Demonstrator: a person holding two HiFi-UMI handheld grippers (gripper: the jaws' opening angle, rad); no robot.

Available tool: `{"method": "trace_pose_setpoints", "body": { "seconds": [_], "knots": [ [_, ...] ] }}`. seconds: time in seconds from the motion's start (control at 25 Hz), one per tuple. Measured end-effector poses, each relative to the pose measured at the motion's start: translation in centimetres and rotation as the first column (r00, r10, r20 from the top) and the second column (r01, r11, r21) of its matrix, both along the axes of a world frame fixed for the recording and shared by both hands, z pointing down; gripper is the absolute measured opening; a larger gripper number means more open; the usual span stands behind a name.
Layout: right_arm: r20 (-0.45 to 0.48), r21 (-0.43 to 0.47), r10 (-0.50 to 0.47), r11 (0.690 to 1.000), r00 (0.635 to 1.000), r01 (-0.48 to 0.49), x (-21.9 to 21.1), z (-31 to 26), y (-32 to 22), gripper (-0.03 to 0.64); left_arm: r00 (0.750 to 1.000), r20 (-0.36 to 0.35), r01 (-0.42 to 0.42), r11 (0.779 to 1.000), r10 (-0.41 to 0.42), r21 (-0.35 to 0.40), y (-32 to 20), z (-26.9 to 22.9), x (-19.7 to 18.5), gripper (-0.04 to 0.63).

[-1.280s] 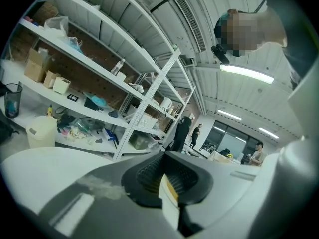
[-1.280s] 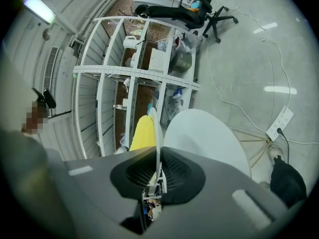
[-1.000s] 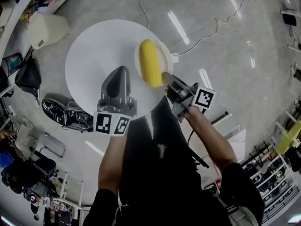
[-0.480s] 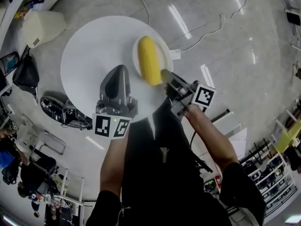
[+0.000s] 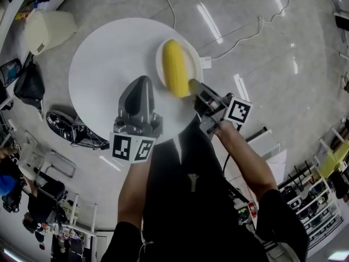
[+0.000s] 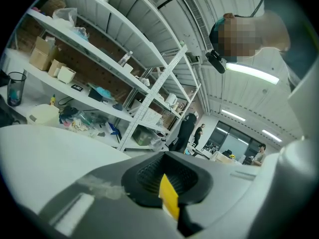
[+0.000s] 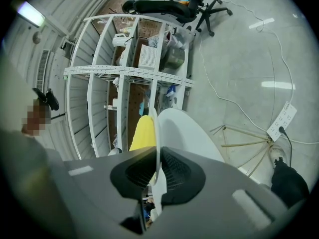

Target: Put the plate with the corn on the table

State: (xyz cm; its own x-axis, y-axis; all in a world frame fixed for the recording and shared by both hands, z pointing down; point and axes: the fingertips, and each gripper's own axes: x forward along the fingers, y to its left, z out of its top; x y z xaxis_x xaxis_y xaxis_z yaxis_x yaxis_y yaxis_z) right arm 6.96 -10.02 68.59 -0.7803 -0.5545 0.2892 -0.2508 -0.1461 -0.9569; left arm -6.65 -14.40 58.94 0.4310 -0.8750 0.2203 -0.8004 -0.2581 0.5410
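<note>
A yellow corn cob (image 5: 174, 69) lies on a white plate (image 5: 193, 56) over the right part of the round white table (image 5: 109, 53). My right gripper (image 5: 194, 87) is shut on the plate's near rim. In the right gripper view the thin rim (image 7: 156, 133) runs between the dark pads, with the corn (image 7: 143, 132) to its left and the table (image 7: 187, 133) behind. Whether the plate touches the tabletop I cannot tell. My left gripper (image 5: 143, 83) hovers over the table's near part, shut and holding nothing. A thin yellow strip shows at the seam of its pads (image 6: 167, 183).
A cream bin (image 5: 52, 29) and a black bag (image 5: 30, 86) stand on the floor left of the table, with dark gear (image 5: 76, 132) below them. A white cable (image 5: 234, 42) and a power strip (image 5: 205, 62) lie on the floor to the right. Shelving (image 6: 99, 63) lines the wall.
The plate with the corn has sunk a little and now sits further inside the table's outline. Both grippers came down slightly. The right grip on the rim is unchanged.
</note>
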Motion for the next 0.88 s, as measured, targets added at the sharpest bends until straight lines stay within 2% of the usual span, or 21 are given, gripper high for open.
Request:
{"method": "trace_pose_setpoints", "body": {
  "seconds": [0.88],
  "knots": [
    [-0.011, -0.063, -0.014, 0.998, 1.0, 0.014, -1.0, 2.4, -0.5, 0.035, 0.999, -0.015, 0.036, 0.999, -0.037, -0.01, -0.1, 1.4, -0.9, 0.002]
  ]
}}
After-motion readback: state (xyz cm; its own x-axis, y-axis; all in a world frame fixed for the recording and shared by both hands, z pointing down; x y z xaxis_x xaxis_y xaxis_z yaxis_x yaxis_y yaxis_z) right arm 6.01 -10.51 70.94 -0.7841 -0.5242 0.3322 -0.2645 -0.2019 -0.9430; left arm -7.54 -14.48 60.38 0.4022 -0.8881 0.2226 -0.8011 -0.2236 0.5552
